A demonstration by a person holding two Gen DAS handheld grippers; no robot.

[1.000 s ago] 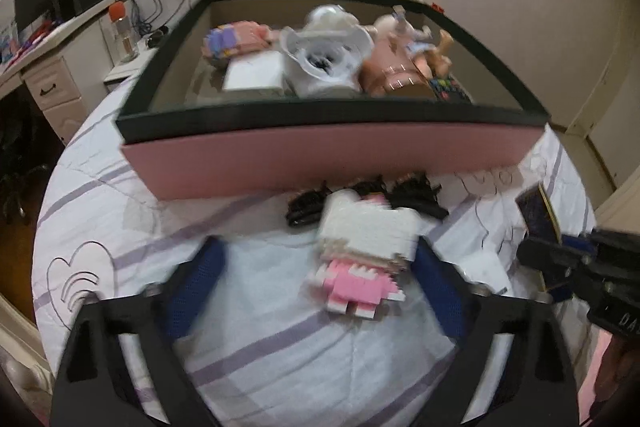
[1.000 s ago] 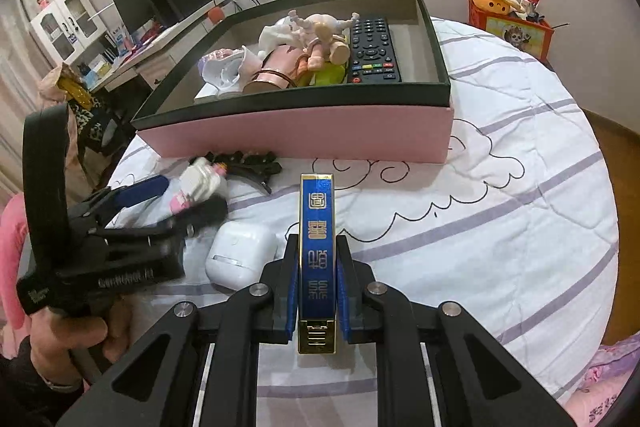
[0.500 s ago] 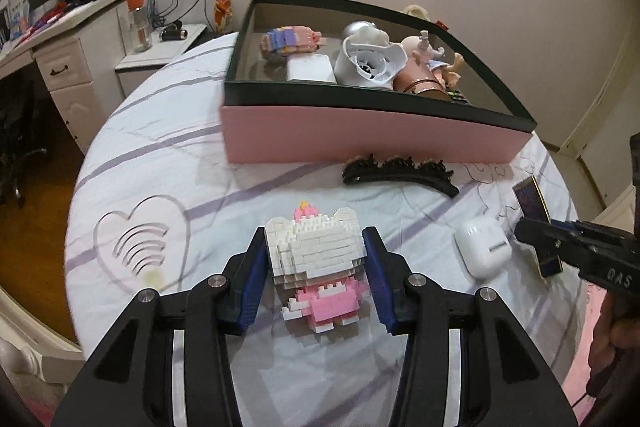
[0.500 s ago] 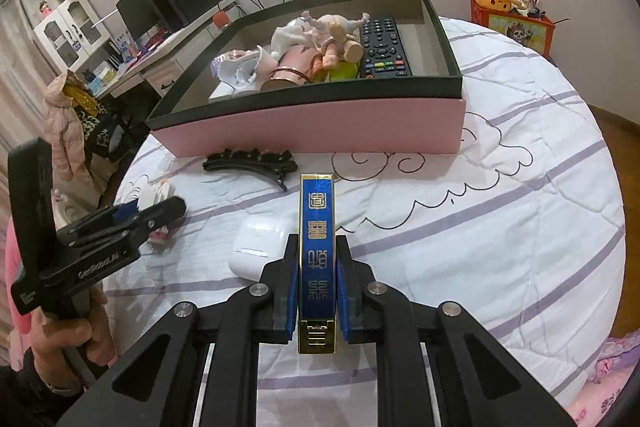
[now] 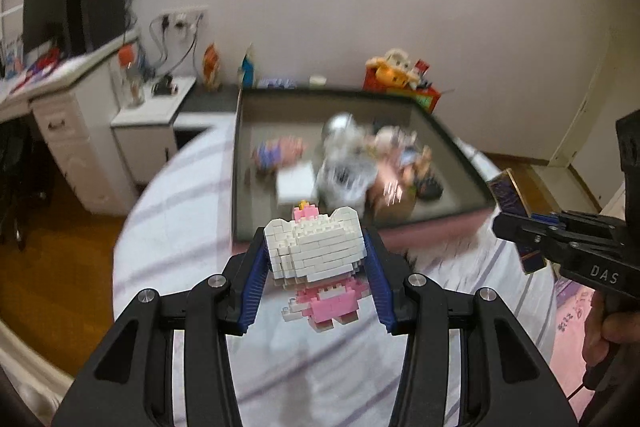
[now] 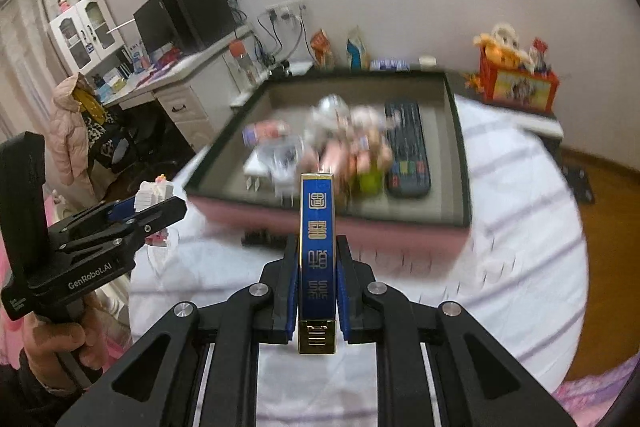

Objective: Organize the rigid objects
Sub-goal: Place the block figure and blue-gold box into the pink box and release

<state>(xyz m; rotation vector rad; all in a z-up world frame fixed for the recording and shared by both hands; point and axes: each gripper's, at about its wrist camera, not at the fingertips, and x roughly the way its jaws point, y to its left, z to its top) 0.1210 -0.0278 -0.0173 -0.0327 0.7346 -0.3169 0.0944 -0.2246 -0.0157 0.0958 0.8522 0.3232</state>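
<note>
A white and pink brick figure (image 5: 316,259) is clamped between the pads of the left gripper (image 5: 316,267) and a slim blue and gold box (image 6: 317,259) is pinched by the right gripper (image 6: 317,267), both held above the bedspread (image 6: 500,267) in front of the pink tray (image 6: 400,227).

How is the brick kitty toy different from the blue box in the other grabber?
The brick kitty is white and pink, lumpy, built of tiny bricks; the blue box is smooth, slim, with gold writing. The kitty fills wide-set jaws; the box sits between nearly closed ones. Both are gripped and held above the bedspread.
</note>
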